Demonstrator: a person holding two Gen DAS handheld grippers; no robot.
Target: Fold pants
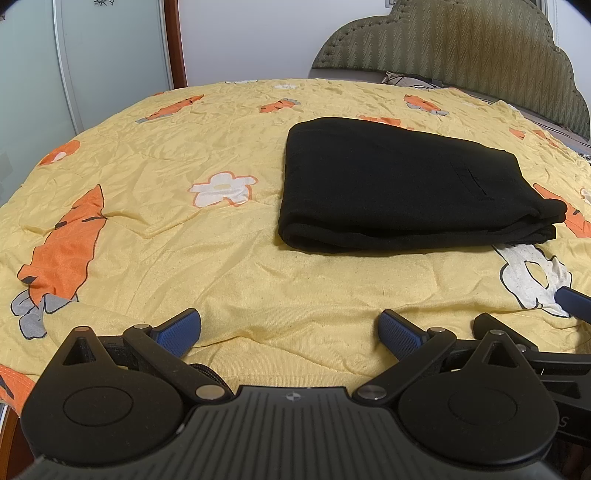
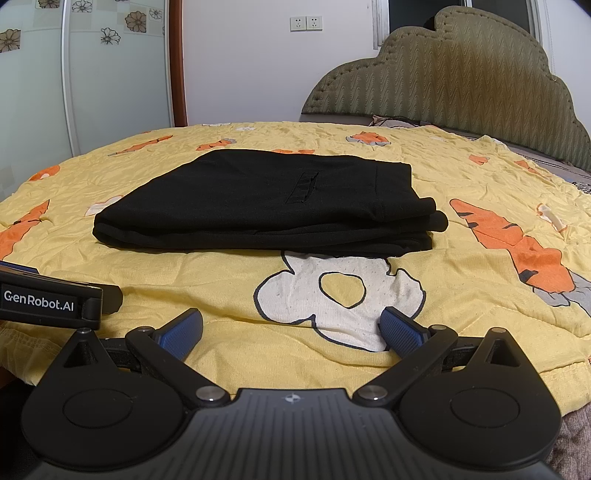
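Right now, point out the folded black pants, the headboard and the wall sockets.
Folded black pants (image 2: 258,199), right wrist view, top layer.
Headboard (image 2: 461,74), right wrist view, quilted face.
Wall sockets (image 2: 306,23), right wrist view, between the two plates.

Black tongs (image 1: 290,332), blue ribbed pads (image 2: 183,332), silver screws

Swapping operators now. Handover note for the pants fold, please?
Left gripper: open, empty, low over the near edge of the bedspread.
Right gripper: open, empty, beside the left one, near the same edge.
Pants: folded into a flat black stack in the middle of the bedspread, clear of both grippers.
Done: fold looks complete, layers roughly aligned.
Left: probably nothing; the right-hand edges sit a little uneven, so tidy them if wanted.
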